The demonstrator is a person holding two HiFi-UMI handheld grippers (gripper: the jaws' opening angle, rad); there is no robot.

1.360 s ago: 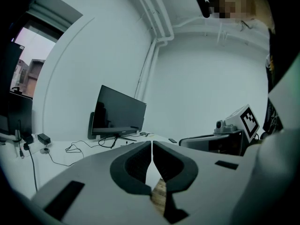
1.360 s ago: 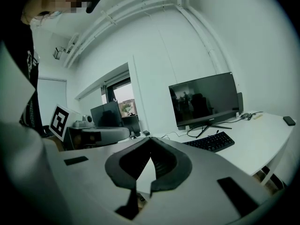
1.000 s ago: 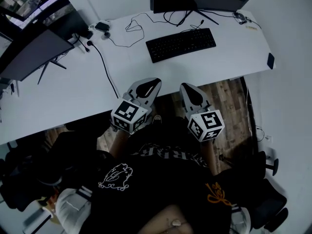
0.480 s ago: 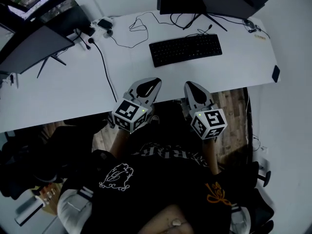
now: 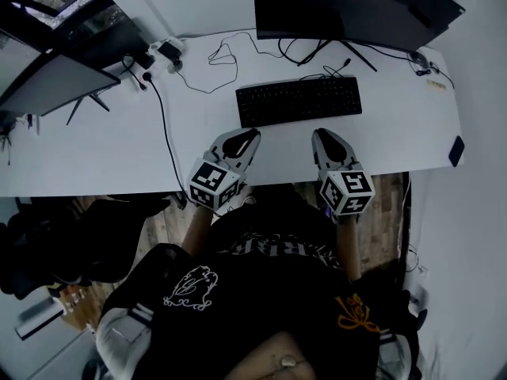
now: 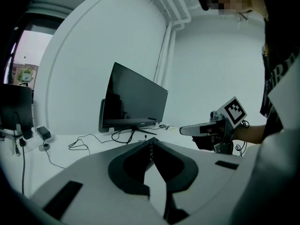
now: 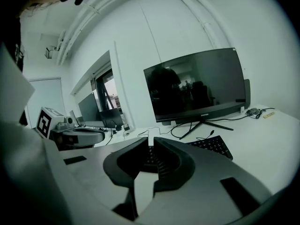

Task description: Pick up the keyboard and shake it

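The black keyboard (image 5: 299,100) is seen lying flat on the white desk (image 5: 103,149), toward the far side, just in front of the stand of a large dark monitor (image 5: 356,10). It is touched by neither gripper.

The left gripper (image 5: 249,136) is held over the near part of the desk, close to the keyboard's left end but apart from it. Its jaws are pressed together and nothing is held between them. The right gripper (image 5: 322,134) is held beside it, to the right, with its tips near the keyboard's near edge and pointed toward the right half. Its jaws are being opened: a narrow gap is shown between the tips and nothing is gripped. In the right gripper view, only keys are made out beyond that gap.

A second monitor (image 5: 55,81) is placed at the far left of the desk. A thin black cable (image 5: 166,125) is run from the far left corner across the desk to its near edge, and looser cables are spread behind the keyboard. A small dark object (image 5: 455,150) is set at the desk's right edge; what it is cannot be told. Wooden floor (image 5: 392,204) is shown under the desk at the right.
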